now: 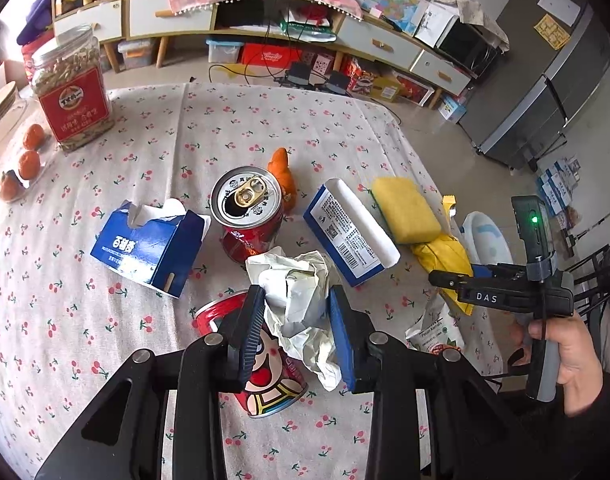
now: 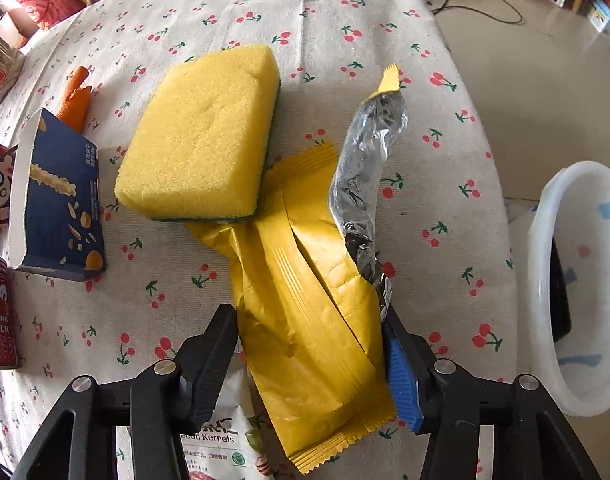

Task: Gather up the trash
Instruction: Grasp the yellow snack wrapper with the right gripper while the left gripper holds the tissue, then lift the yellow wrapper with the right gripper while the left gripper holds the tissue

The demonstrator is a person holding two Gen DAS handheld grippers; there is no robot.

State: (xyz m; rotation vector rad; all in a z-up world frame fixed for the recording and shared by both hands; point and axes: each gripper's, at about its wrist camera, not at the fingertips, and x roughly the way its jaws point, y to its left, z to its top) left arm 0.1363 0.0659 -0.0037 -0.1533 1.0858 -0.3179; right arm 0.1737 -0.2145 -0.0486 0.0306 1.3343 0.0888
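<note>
The crumpled paper [image 1: 297, 292] sits pinched between the jaws of the left gripper [image 1: 295, 322], lifted clear above a toppled red can [image 1: 265, 376] on the tabletop [image 1: 145, 128], so it looks ready to be carried off. The yellow wrapper [image 2: 305, 320] lies flat near the tabletop's edge, its torn foil flap [image 2: 369, 168] curling upward and its far end tucked under a yellow sponge [image 2: 201, 132]. The right gripper [image 2: 311, 360] points steeply down over the wrapper's near end, jaws half spread with both pads against the wrapper's sides, which looks like a grip. Taking it at the free end makes sense, since the sponge weighs down the other. A white bin [image 2: 577, 280] stands just past the edge on the right, close to this hand, a likely place for both pieces. Farther out stand an upright opened can [image 1: 247, 216], a torn blue box [image 1: 149, 248], a second blue box [image 1: 349, 232] and a snack pouch [image 2: 221, 440] under the wrapper, probably still to collect.
</note>
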